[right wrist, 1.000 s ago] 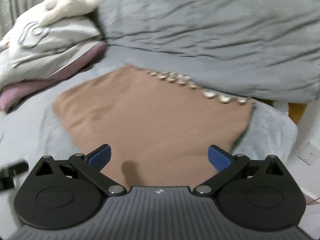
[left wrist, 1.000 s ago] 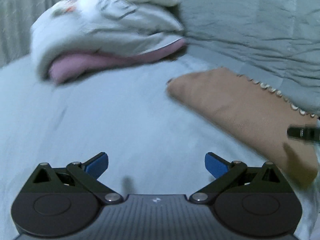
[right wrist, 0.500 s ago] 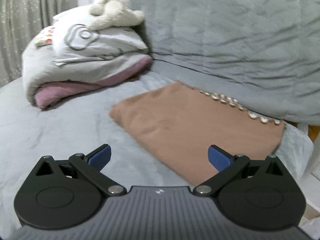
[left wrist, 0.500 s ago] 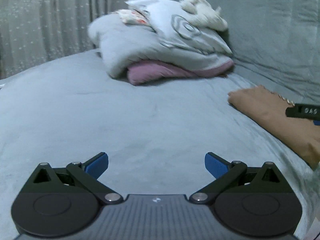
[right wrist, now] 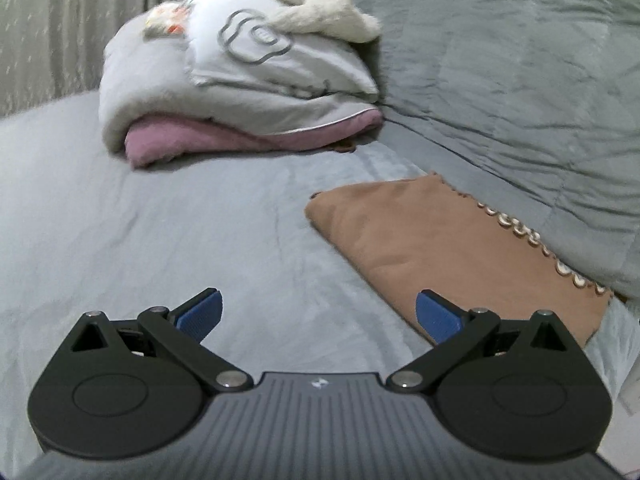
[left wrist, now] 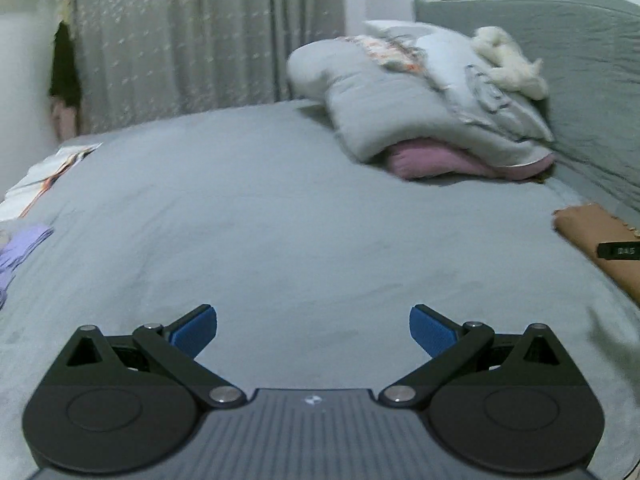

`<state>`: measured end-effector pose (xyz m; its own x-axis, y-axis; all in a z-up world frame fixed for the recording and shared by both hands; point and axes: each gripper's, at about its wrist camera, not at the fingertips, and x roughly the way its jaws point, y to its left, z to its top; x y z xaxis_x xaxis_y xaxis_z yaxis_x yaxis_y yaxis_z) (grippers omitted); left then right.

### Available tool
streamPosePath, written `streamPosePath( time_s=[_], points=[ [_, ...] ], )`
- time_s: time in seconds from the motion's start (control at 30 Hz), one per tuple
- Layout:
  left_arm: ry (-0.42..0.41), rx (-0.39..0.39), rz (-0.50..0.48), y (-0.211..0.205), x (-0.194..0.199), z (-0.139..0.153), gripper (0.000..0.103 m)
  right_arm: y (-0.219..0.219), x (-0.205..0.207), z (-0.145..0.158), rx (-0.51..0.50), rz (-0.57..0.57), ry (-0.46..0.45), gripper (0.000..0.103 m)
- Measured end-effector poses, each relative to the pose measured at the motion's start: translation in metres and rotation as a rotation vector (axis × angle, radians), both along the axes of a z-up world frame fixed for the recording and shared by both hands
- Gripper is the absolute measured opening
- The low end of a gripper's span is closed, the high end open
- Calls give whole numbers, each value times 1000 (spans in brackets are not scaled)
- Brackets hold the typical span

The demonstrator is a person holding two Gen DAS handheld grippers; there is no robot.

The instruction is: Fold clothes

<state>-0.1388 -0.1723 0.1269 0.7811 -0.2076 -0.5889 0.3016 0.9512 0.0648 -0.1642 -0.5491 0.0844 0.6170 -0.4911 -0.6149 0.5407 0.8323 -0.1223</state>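
Both grippers have lifted up and pulled back from the folded brown cloth with the shell trim (right wrist: 448, 248). It now lies flat at the far right of the soft grey bed cover (left wrist: 280, 220), so this fold looks done.

The left gripper (left wrist: 313, 330) and the right gripper (right wrist: 318, 316) are wide open and hold nothing.

A second ago both were low over the cloth. Now the left view shows unfolded clothes (left wrist: 24, 248) at the left edge, likely next.
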Motion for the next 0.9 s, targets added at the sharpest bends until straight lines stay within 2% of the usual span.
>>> streamPosePath(
  time_s=[0.07, 0.17, 0.23, 0.3, 0.33, 0.43, 0.53, 0.67, 0.8, 0.9],
  points=[
    [-37, 31, 24, 28, 5, -7, 102, 18, 12, -3, 9, 55, 14, 103],
    [-53, 37, 75, 58, 15, -18, 102, 44, 27, -9, 43, 162, 23, 103],
    [-30, 11, 166, 99, 32, -37, 102, 72, 42, -19, 106, 248, 20, 103],
    [10, 10, 219, 121, 43, -48, 102, 98, 50, -29, 147, 301, 5, 103],
    [23, 23, 239, 135, 51, -52, 102, 110, 52, -32, 154, 322, 1, 103],
    [-8, 49, 281, 157, 61, -52, 102, 144, 59, -37, 153, 367, -12, 103],
    [-48, 0, 293, 181, 70, -47, 102, 179, 67, -36, 182, 364, -70, 103],
    [-22, -16, 320, 200, 86, -62, 102, 212, 71, -40, 267, 386, -118, 103],
    [22, 1, 328, 192, 106, -81, 102, 239, 74, -50, 275, 418, -124, 103],
    [26, -3, 329, 192, 110, -91, 102, 247, 76, -63, 296, 416, -113, 103]
  ],
)
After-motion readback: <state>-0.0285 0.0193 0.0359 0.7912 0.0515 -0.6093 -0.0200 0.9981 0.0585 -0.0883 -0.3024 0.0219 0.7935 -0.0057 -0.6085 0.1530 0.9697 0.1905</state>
